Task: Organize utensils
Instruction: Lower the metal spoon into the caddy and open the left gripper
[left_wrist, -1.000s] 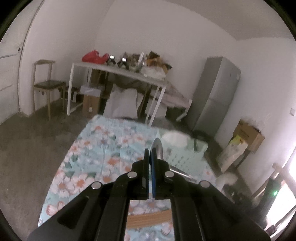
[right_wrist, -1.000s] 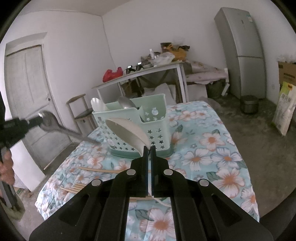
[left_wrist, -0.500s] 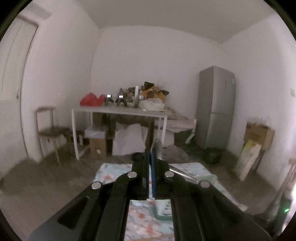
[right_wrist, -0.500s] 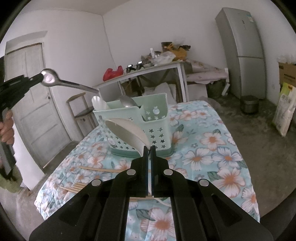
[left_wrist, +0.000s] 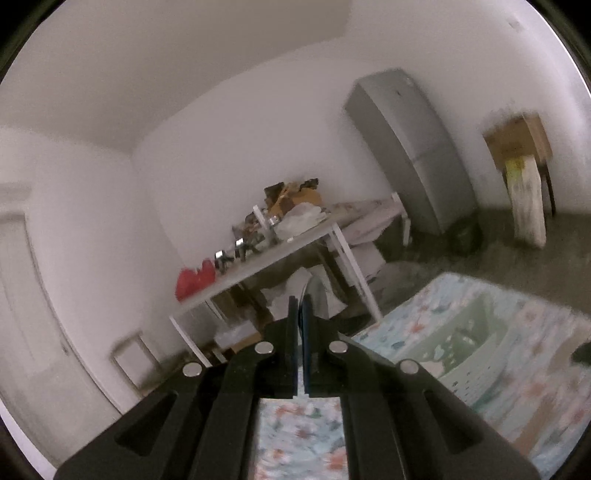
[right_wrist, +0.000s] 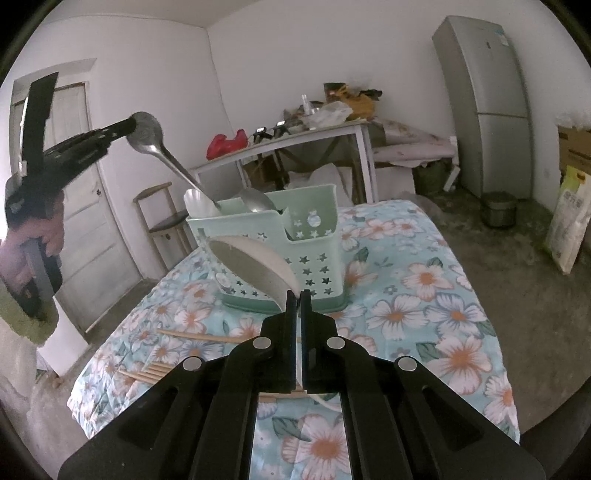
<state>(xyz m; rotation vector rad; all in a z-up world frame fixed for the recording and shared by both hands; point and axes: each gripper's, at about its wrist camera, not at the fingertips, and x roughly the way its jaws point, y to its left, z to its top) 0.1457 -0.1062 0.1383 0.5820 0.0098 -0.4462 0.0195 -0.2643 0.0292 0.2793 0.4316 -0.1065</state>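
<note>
Left fingers (right_wrist: 127, 127) pinching metal spoon (right_wrist: 166, 158) bowl; handle slanting down into caddy (right_wrist: 314, 236); right fingers (right_wrist: 299, 295) pinching white spoon (right_wrist: 251, 266).

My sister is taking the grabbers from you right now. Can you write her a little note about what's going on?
Left gripper: jaws shut on the bowl of a metal spoon, its handle tip just reaching into the green caddy.
Right gripper: jaws shut on a white spoon, held in front of the caddy.
Done: a white spoon and a metal spoon stand in the caddy.
Left: drop both held spoons in, then collect the chopsticks lying on the tablecloth.
</note>
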